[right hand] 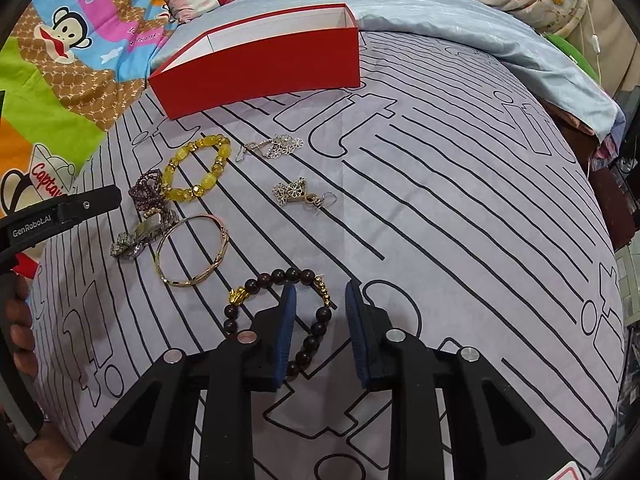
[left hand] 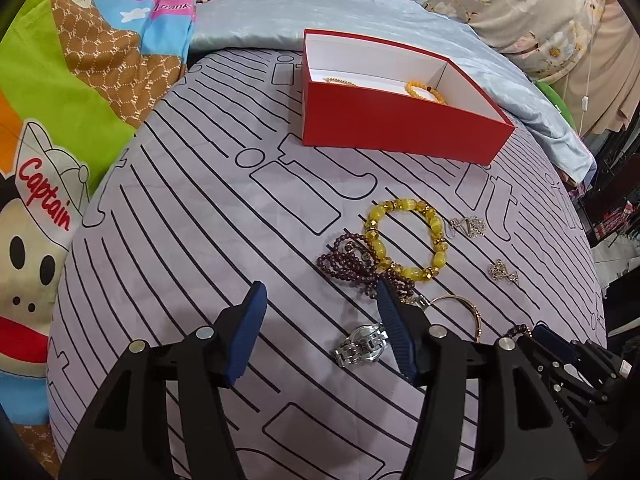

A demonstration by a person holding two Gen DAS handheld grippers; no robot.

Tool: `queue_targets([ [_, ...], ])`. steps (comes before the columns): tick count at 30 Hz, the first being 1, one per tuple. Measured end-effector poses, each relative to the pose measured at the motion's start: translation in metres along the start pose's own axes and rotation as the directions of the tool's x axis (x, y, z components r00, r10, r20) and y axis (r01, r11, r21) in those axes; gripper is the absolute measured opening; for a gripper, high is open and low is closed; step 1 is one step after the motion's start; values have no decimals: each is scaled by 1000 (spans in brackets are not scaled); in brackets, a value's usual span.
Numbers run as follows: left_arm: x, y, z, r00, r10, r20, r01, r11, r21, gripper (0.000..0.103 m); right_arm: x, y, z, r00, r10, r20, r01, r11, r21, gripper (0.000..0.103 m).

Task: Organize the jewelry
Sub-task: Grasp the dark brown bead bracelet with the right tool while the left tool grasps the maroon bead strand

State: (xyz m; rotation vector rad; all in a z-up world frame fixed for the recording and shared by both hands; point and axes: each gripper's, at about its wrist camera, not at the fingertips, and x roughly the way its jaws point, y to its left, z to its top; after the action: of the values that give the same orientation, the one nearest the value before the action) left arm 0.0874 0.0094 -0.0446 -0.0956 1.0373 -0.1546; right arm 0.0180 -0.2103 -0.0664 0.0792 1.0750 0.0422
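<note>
While partly hidden, dark round-beaded bracelet (right hand: 280, 304) carries gold charms.

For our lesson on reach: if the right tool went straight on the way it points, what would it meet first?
Probably the dark bead bracelet on the bedsheet: its right side lies between the fingers of the right tool. Depth is unclear.

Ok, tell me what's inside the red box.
The left wrist view shows the red box holding an orange bead bracelet and part of a thin gold chain. Its near wall covers the rest of the floor.
</note>
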Motion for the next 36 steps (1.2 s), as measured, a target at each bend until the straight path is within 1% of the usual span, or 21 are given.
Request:
queue_targets([
  [1,2,-1,1,1000,-2,-6,2,1000,-2,55,0,0,0,1000,0,0,0,1000,-2,15],
  [3,7,-2,1,1000,-3,-15,3,1000,-3,55,1,-1,0,1000,7,-1,-7,1000,0,8],
  [4,9,-2,1,1000,-3,-20,3,1000,-3,55,1,-1,0,1000,12,-2,-12,1000,2,7],
  [10,23,-1,5,999,-12,-49,10,1000,-28,55,1,1,0,1000,10,-2,-10,1000,-1,7],
  [17,31,-2,12,998,-18,-55,16,999,-43,54,2,2,1,1000,10,-3,-10,1000,-3,7],
  [19,32,-1,14,998,-25,-56,22,998,-56,52,2,3,2,1000,9,-3,-9,1000,-4,7],
  [22,35,-3,15,998,-17,-58,15,999,-46,50,2,3,2,1000,10,-3,-10,1000,-3,7],
  [24,34,-5,15,998,-32,-61,30,999,-35,40,2,3,2,1000,10,-3,-10,1000,-3,7],
  [25,33,-6,15,997,-38,-62,36,999,-31,38,2,3,2,1000,10,-3,-10,1000,-3,7],
  [26,33,-6,15,997,-45,-62,43,999,-29,33,2,3,2,1000,10,-3,-10,1000,-2,7],
  [28,33,-6,15,996,-59,-65,58,998,-30,29,2,4,2,1000,12,-4,-12,1000,0,7],
  [30,33,-6,15,994,-87,-70,84,996,-41,21,1,4,2,1000,18,-6,-18,1000,5,7],
  [34,32,-3,15,988,-133,-79,129,990,-60,11,1,3,2,999,35,-11,-34,999,20,7],
  [35,32,-3,15,987,-143,-79,138,989,-60,6,1,3,3,999,36,-11,-36,999,21,7],
  [36,31,-3,15,986,-146,-79,142,988,-58,5,1,3,3,999,38,-11,-38,999,23,7],
])
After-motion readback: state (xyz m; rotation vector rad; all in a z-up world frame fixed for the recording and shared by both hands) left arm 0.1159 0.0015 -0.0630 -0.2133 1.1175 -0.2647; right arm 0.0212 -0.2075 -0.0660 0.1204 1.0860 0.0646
